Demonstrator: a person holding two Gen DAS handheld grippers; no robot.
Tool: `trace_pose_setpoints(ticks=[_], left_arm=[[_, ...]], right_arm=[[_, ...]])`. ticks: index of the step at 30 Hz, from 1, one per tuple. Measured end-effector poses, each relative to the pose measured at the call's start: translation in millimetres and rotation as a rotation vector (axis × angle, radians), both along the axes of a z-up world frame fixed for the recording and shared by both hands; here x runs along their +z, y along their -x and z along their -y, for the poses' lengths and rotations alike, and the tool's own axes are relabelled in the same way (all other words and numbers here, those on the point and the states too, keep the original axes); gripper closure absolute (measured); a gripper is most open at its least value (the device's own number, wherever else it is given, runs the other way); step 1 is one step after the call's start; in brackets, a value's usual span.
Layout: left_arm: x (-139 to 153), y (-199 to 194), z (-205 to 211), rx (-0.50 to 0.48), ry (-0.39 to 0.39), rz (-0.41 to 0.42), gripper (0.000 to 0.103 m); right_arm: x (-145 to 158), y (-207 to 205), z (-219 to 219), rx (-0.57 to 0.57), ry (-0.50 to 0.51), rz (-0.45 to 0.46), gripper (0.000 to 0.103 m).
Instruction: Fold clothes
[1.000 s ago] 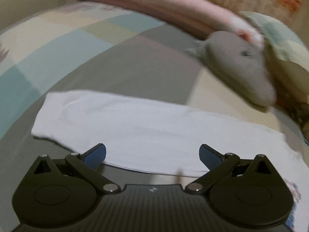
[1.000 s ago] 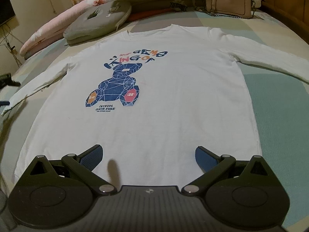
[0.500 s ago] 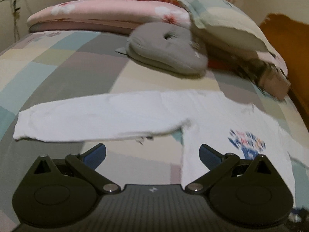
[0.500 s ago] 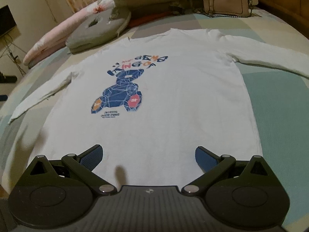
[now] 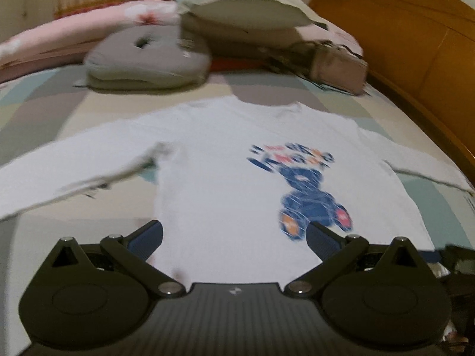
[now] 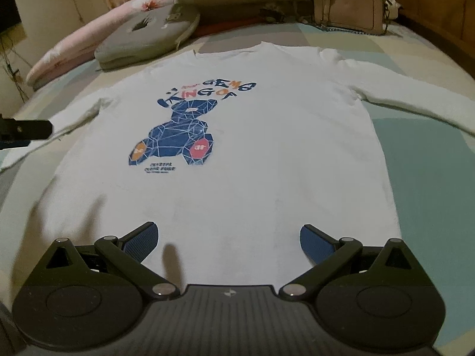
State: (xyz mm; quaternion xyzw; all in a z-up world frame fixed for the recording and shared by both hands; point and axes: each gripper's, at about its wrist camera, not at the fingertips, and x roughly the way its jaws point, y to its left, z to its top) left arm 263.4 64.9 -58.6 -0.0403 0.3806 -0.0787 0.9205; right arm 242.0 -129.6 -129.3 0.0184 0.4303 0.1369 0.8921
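A white long-sleeved shirt (image 6: 267, 154) with a blue bear print (image 6: 178, 136) lies flat, face up, on the bed, both sleeves spread out sideways. It also shows in the left wrist view (image 5: 222, 184), blurred. My right gripper (image 6: 228, 240) is open and empty, just above the shirt's bottom hem near its middle. My left gripper (image 5: 234, 237) is open and empty over the hem's left part; part of it shows at the left edge of the right wrist view (image 6: 26, 132).
The bed has a patchwork cover (image 6: 430, 160). At its head lie a grey ring cushion (image 6: 148, 38), a pink floral pillow (image 6: 77, 44), a large pale pillow (image 5: 243, 3) and a beige handbag (image 6: 347, 9). A wooden bed frame (image 5: 415, 44) runs along the right side.
My left gripper has swung right, from over the left sleeve to over the shirt's body and hem. My right gripper has shifted slightly closer to the hem. Both stay open.
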Motion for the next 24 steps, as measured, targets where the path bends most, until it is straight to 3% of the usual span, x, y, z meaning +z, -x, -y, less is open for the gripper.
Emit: trace_pose_setpoints(ticks=[6, 10, 13, 17, 20, 24], left_arm=[[-28, -5, 23, -0.056, -0.043, 0.008, 0.001], [-46, -3, 29, -0.124, -0.097, 0.008, 0.001], [-56, 1, 25, -0.147, -0.104, -0.009, 0.001], [-46, 15, 24, -0.192, -0.137, 0.051, 0.001], [-38, 32, 23, -0.251, -0.118, 0.093, 0.001], [-33, 54, 24, -0.290, -0.165, 0.136, 0.001]], right_arm=[[-6, 4, -9, 0.022, 0.078, 0.029, 0.000], [-15, 22, -6, 0.049, 0.083, 0.139, 0.000], [-16, 30, 0, 0.069, 0.094, 0.172, 0.000], [0, 37, 0, 0.012, 0.160, 0.113, 0.000], [11, 66, -7, 0.006, 0.250, 0.149, 0.000], [23, 121, -33, 0.165, 0.339, 0.226, 0.000]])
